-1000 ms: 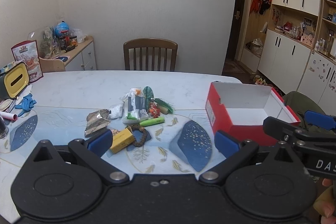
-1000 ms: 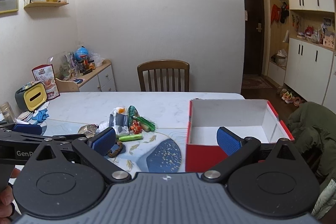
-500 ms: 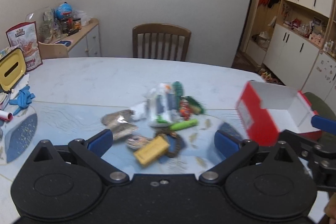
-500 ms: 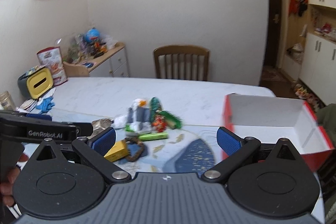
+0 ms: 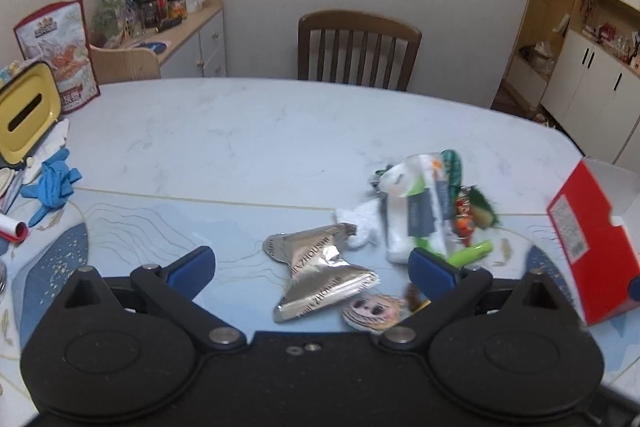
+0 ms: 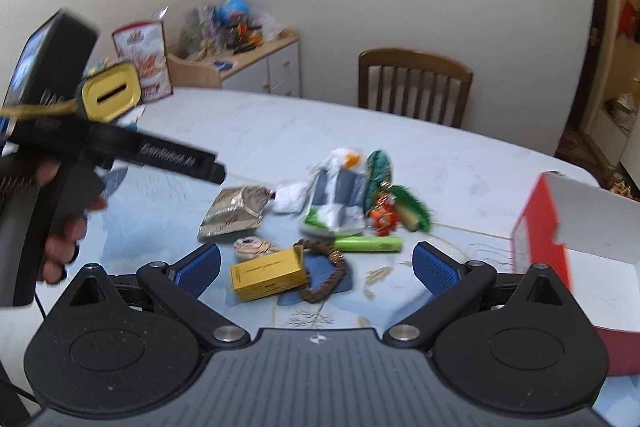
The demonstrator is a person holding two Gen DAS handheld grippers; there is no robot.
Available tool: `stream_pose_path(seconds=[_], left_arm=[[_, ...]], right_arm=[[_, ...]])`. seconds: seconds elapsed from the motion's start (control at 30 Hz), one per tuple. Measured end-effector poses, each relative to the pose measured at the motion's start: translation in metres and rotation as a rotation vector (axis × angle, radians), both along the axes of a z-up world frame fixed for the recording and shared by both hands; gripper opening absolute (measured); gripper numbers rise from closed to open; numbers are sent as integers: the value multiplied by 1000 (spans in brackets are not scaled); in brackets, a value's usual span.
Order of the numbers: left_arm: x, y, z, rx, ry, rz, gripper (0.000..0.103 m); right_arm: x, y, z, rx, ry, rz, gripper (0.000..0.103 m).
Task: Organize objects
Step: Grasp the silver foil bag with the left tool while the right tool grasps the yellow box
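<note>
A: What is lying on the table (image 5: 248, 131)?

B: One loose pile of small things is sitting near the middle. I am counting one crumpled silver foil packet (image 5: 320, 273), one yellow carton (image 6: 267, 273), one green marker (image 6: 368, 244), one brown braided ring (image 6: 326, 273), one round sticker with a cartoon face (image 5: 372, 310), one clear plastic bag of white packs (image 5: 416, 211), one green patterned pouch (image 6: 379, 171) and one small red-orange charm (image 6: 382, 213). The carton is touching the braided ring; the marker is lying just beyond them.

A: And the box?

B: One red box (image 6: 560, 239) with a white inside is standing open to the right of the pile, apart from it.

A: What are the grippers doing?

B: The left gripper (image 5: 310, 267) is hovering over the foil packet, its two blue pads spread wide, gripping nothing. The right gripper (image 6: 318, 267) is hanging above the carton and ring, fingers likewise apart and empty. In the right wrist view, a hand (image 6: 60, 223) is gripping the left tool's handle.

A: Anything farther out?

B: One wooden chair (image 5: 358, 49) is standing behind the table, and one yellow tissue holder (image 5: 26, 113) is sitting at the left edge.
</note>
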State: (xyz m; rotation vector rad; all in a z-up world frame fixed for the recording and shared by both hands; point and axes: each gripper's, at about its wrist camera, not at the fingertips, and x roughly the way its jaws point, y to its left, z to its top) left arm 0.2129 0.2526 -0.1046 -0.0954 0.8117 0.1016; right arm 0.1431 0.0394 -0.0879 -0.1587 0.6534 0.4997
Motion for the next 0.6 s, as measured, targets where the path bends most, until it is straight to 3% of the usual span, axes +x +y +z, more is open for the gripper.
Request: stream_pose_path(seconds=[0.17, 0.4, 0.6], left_arm=[[24, 10, -21, -9, 51, 3, 102], [56, 30, -52, -93, 167, 28, 99], [76, 38, -66, -127, 210, 34, 99]], right_arm=[[15, 22, -25, -45, 35, 55, 103], [31, 52, -55, -96, 77, 128, 103], [44, 75, -77, -158, 90, 173, 102]])
